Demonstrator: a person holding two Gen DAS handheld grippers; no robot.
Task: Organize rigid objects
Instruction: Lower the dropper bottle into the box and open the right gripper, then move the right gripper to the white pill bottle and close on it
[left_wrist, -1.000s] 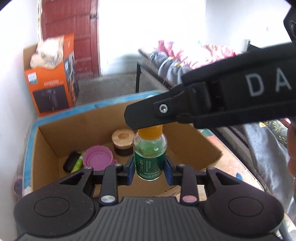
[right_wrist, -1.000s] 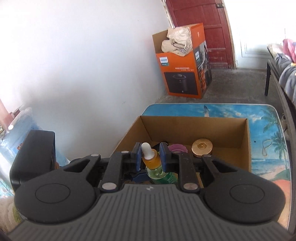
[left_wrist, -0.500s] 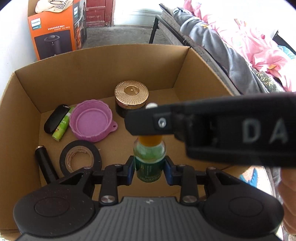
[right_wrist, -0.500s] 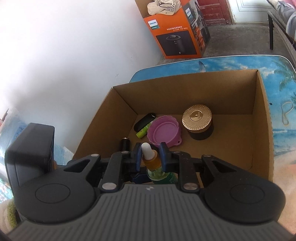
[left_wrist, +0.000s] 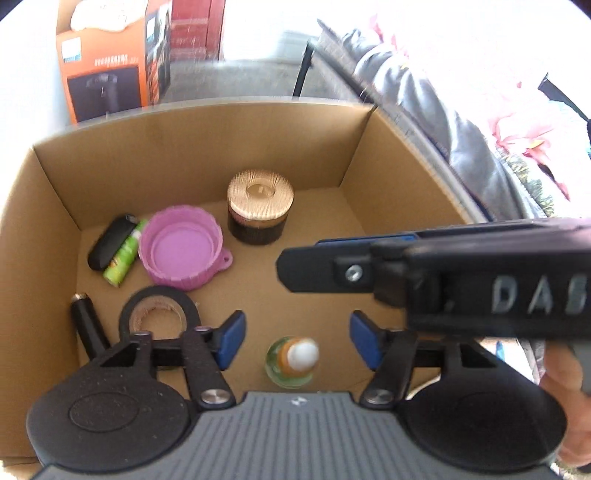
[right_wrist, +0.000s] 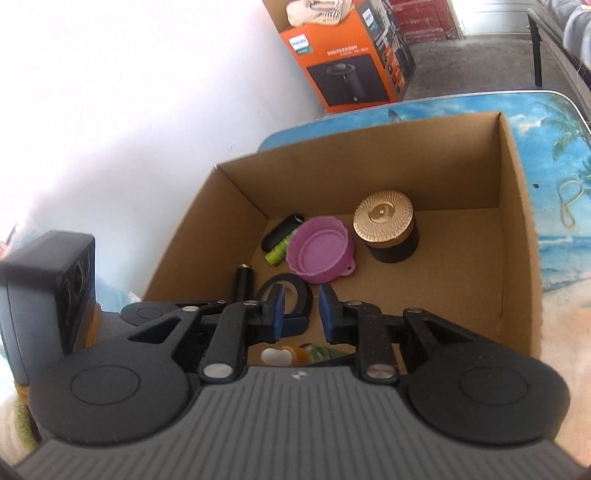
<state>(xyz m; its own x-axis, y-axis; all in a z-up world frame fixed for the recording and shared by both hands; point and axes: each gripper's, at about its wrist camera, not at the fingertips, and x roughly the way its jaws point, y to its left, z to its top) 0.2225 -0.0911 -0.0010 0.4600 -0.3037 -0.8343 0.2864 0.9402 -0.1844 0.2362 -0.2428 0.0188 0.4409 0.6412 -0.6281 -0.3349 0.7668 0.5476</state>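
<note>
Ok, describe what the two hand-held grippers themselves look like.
Both look alike. The left hand-held gripper has a black linkage with silver pivot screws, blue pads on its fingers, two round black discs and a ribbed grey body. The right hand-held gripper matches; its black side carries raised letters "DAS". No cables or sleeves show.

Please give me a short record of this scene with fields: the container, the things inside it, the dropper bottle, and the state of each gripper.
container: open cardboard box on a beach-print table
items inside: gold-lidded jar, pink lid, black tape roll, green tube, black oval case, black cylinder
dropper bottle: on the box floor, near edge, free of both grippers
left gripper: jaws opening, bottle below the gap, fingers not touching it
right gripper: jaws apart by a narrow gap, nothing between them
</note>
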